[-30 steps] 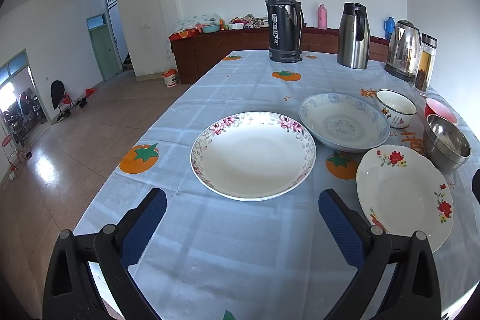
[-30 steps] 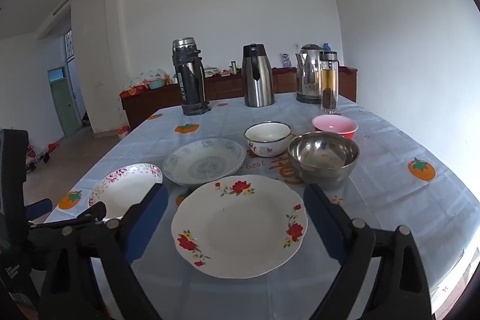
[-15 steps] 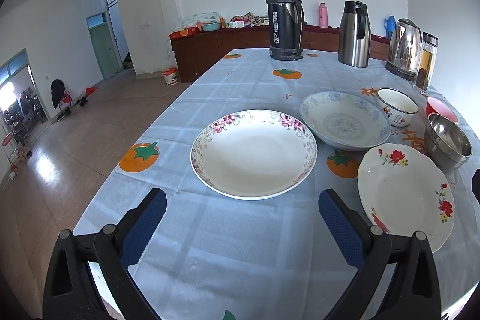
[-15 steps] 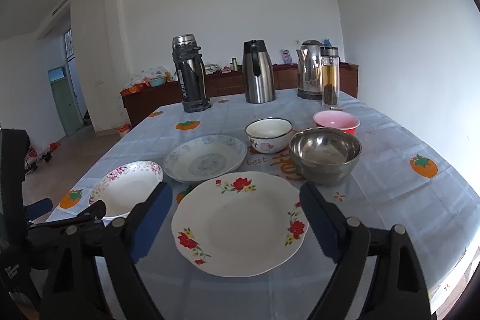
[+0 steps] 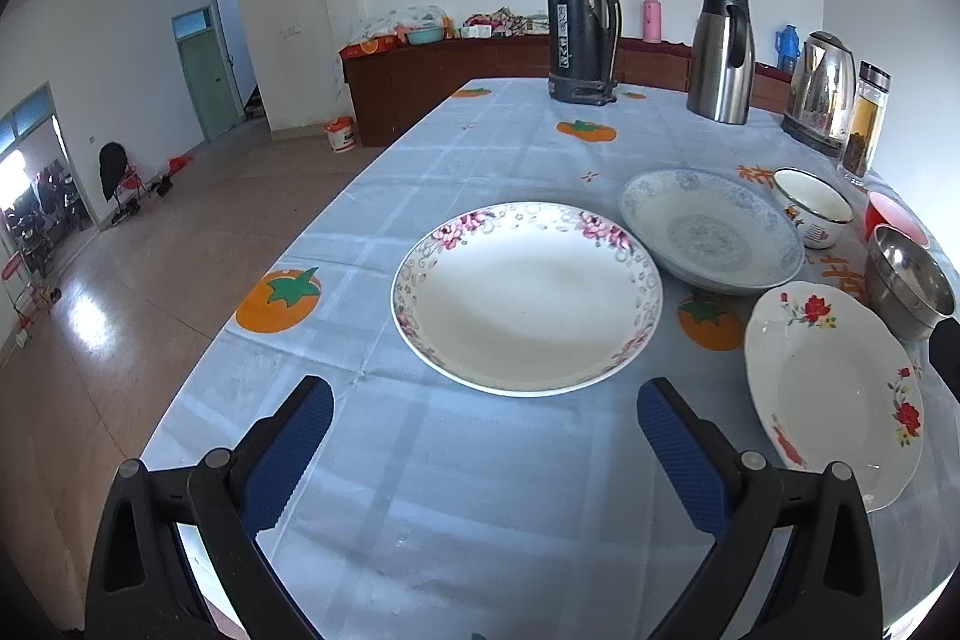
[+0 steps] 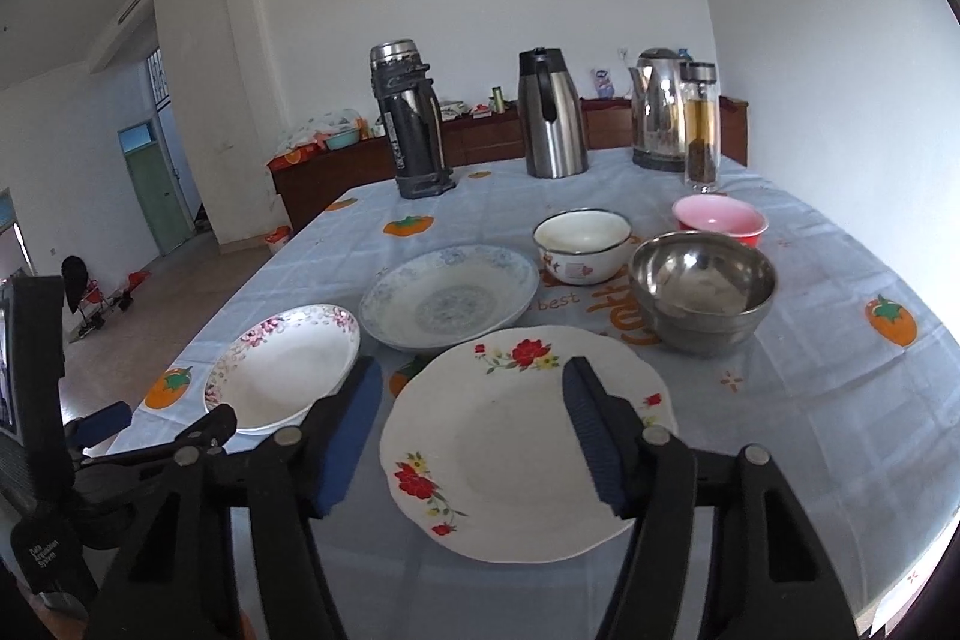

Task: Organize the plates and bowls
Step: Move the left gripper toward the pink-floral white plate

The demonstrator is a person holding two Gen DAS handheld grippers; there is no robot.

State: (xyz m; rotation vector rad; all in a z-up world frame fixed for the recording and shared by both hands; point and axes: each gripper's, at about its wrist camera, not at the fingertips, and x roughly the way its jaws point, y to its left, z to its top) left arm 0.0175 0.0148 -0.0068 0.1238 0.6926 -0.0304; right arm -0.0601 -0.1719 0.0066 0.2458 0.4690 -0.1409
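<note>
Right tongs, jaws apart, have dropped over the red-flowered plate, likely first pick; left tongs wait apart.

White walls, glossy tan tile floor, green door far left, dark wood sideboard along back wall; daylight probably from left doorway.

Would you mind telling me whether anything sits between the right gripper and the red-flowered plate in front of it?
Nothing visible does. The right gripper is open, directly over the red-flowered plate; the steel bowl and blue-patterned plate lie beyond it.
</note>
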